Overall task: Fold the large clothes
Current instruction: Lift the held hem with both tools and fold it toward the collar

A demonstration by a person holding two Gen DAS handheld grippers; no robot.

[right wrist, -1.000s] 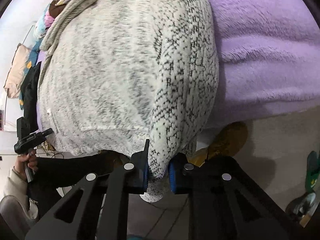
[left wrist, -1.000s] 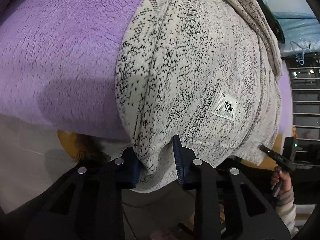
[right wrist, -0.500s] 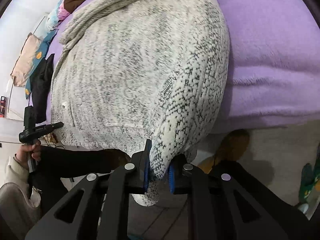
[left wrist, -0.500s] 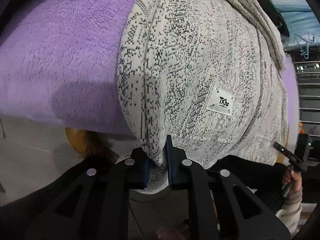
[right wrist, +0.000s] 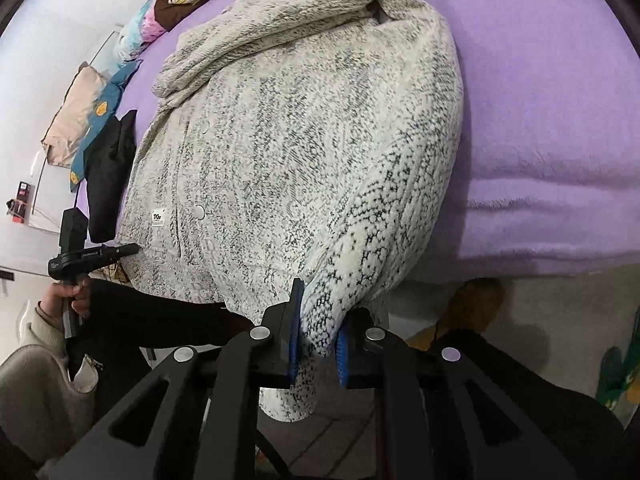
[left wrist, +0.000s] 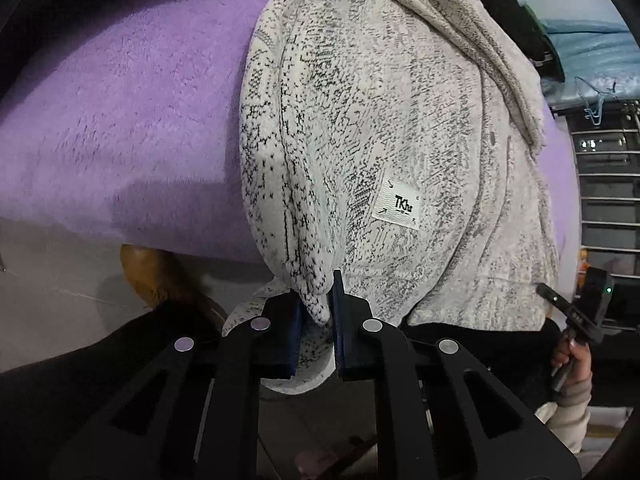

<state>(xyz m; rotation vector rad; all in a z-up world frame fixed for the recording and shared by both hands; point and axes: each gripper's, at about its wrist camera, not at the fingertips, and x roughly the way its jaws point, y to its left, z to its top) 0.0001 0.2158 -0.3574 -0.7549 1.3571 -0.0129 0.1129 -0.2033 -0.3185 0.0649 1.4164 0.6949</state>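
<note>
A large white-and-grey speckled fleece jacket [left wrist: 380, 128] lies on a purple bed cover [left wrist: 120, 120], its hem hanging over the near edge. It carries a small white label [left wrist: 396, 205]. My left gripper [left wrist: 316, 320] is shut on one bottom corner of the jacket, the fabric bunched between its blue pads. In the right wrist view the same jacket [right wrist: 280, 140] spreads across the purple cover [right wrist: 540, 120]. There my right gripper [right wrist: 320, 340] is shut on the other bottom corner. The other gripper shows small at each view's edge, in a hand [right wrist: 68, 292].
Pillows and folded clothes [right wrist: 100, 120] lie at the far left of the bed, with a black garment [right wrist: 110, 184] beside the jacket. A brown slipper [right wrist: 468, 304] rests on the pale floor below the bed edge. Metal racks [left wrist: 608, 184] and a hanger [left wrist: 596, 100] stand at right.
The left jaws closed onto the hem corner. Both grippers rose, lifting the jacket's bottom corners, and more of the jacket and bed came into view.
</note>
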